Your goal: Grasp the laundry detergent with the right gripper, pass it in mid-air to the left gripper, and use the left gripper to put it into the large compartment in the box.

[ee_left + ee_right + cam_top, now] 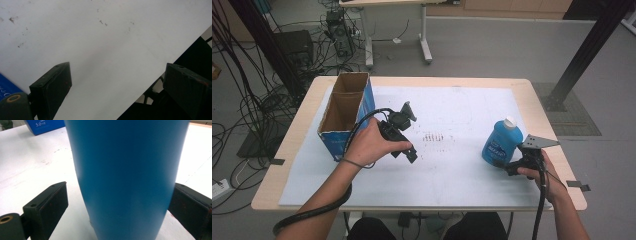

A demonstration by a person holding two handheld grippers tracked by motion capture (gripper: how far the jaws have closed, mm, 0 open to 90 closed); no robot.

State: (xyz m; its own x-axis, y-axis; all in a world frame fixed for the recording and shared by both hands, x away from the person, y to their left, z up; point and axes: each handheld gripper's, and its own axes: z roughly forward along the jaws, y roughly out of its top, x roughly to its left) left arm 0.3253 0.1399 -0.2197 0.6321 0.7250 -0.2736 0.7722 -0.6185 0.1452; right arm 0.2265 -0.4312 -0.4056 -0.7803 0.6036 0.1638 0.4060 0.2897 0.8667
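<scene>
Right gripper (pixel 117 202) fingers wide astride blue bottle (pixel 125 170), unclosed; left gripper (pixel 115 85) wide, empty; closing judged next.

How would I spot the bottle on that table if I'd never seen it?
Start at the white sheet covering the wooden table, then go to its right side, by the right gripper. The blue bottle stands there; its white cap sets it apart from the open cardboard box far left.

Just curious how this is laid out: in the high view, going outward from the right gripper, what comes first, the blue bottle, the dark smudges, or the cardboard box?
1. Blue bottle, right at the right gripper.
2. Dark smudges, mid-table.
3. Cardboard box, far left.
</scene>
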